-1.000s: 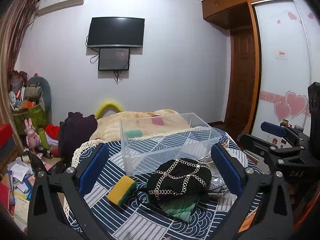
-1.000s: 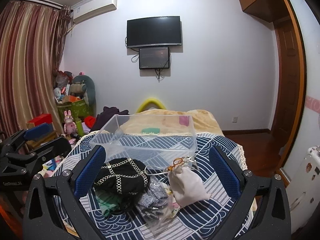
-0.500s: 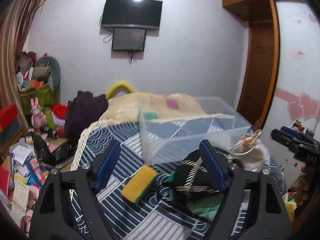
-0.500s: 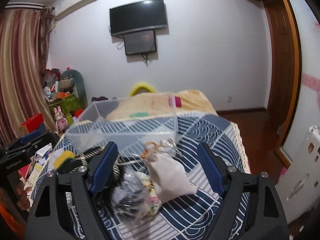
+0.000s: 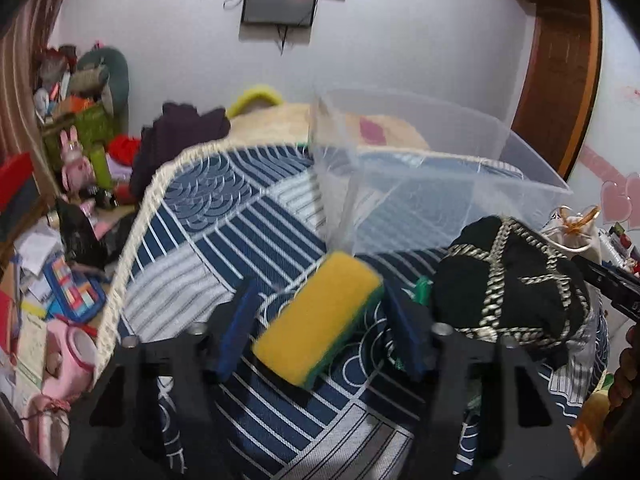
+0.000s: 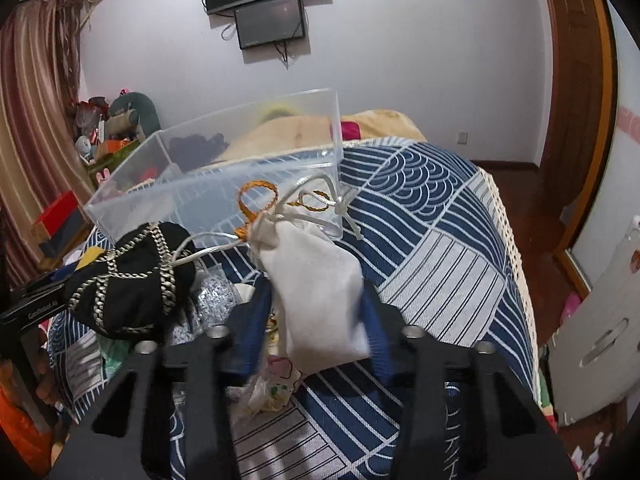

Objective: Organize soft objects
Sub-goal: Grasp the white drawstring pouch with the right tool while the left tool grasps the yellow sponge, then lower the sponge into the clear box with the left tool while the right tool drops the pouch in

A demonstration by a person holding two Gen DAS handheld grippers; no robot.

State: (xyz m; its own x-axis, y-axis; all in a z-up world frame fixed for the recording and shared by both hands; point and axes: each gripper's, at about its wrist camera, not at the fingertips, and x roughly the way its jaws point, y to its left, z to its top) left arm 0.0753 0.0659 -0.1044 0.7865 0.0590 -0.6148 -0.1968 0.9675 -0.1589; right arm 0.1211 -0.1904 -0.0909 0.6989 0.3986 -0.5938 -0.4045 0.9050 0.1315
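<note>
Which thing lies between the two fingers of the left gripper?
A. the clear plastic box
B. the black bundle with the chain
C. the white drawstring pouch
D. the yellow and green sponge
D: in the left wrist view the yellow and green sponge lies between the blue pads of the left gripper.

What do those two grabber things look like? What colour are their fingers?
Both look alike. The left gripper and right gripper each have a black, angular frame with cut-out slots and small silver bolts. Their fingers wear flat blue pads. The left gripper's side, seen from the right camera, carries small white lettering too blurry to read.
</note>
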